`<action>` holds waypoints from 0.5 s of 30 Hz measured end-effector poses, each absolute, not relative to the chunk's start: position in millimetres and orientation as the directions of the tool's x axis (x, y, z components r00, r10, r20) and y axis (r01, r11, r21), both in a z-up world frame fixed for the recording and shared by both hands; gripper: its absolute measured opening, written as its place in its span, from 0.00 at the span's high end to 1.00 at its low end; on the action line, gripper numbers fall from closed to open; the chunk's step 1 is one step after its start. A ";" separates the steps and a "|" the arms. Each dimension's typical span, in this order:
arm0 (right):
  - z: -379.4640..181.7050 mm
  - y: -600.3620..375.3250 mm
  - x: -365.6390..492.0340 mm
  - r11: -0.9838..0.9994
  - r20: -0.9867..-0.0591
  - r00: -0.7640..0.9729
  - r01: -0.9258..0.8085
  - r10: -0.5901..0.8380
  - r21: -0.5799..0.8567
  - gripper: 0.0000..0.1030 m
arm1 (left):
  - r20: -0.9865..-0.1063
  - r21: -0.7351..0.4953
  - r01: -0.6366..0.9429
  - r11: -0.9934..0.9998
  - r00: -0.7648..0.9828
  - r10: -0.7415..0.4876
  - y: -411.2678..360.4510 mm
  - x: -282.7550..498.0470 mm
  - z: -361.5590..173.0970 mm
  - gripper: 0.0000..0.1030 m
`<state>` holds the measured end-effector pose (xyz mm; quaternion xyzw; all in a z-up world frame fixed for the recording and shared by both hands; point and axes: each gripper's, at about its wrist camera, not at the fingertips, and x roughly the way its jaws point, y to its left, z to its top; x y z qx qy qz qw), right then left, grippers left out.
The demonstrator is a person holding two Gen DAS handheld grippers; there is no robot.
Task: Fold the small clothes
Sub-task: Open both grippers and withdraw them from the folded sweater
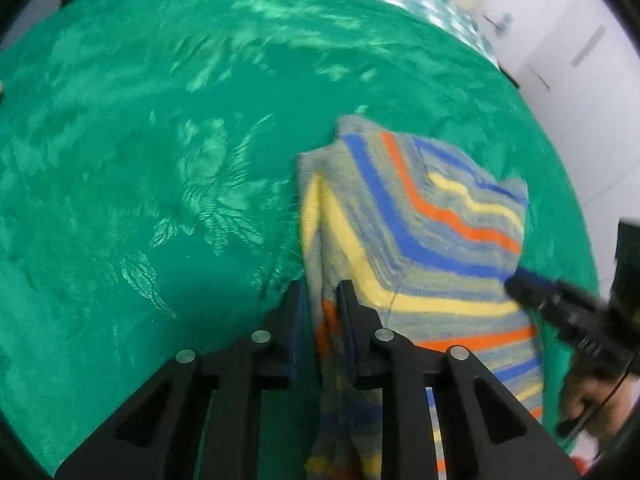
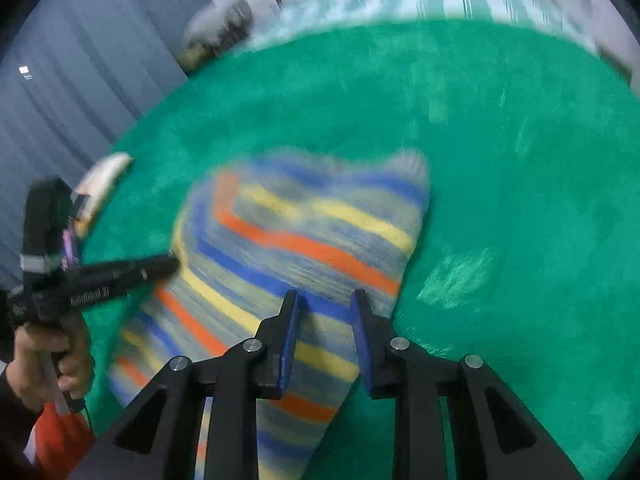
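A striped garment (image 1: pixel 420 232) in blue, yellow and orange is lying bunched on a green blanket (image 1: pixel 160 160). The left tongs (image 1: pixel 322 292) are standing narrow, with a fold of the garment running between their fingers, and they seem to be pinching it. The right tongs (image 2: pixel 326 300) are standing partly apart over the garment's edge; whether they are pressing it, the blurred picture is not showing.

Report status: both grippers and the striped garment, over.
Left gripper pinching the striped knit garment's edge. Right gripper straddling a fold of it, grip unclear. Garment half-lifted over green plush blanket. Nothing in the way.
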<state>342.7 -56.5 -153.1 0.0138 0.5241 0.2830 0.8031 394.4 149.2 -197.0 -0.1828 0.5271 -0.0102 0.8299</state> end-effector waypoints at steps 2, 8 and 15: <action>-151.4 -48.3 337.7 0.846 -0.835 0.336 -0.469 0.435 0.252 0.74 | -0.862 -0.319 -0.160 0.934 0.458 -0.215 152.1 387.9 -186.3 0.79; -95.4 -57.9 276.3 0.837 -0.798 0.419 -0.515 0.434 0.186 0.73 | -0.792 -0.372 -0.077 0.925 0.546 -0.273 152.3 319.5 -143.7 0.25; -146.8 -48.5 197.6 0.848 -0.854 0.334 -0.488 0.400 0.206 0.57 | -0.896 -0.176 -0.073 0.982 0.424 -0.129 128.0 286.6 -189.6 0.29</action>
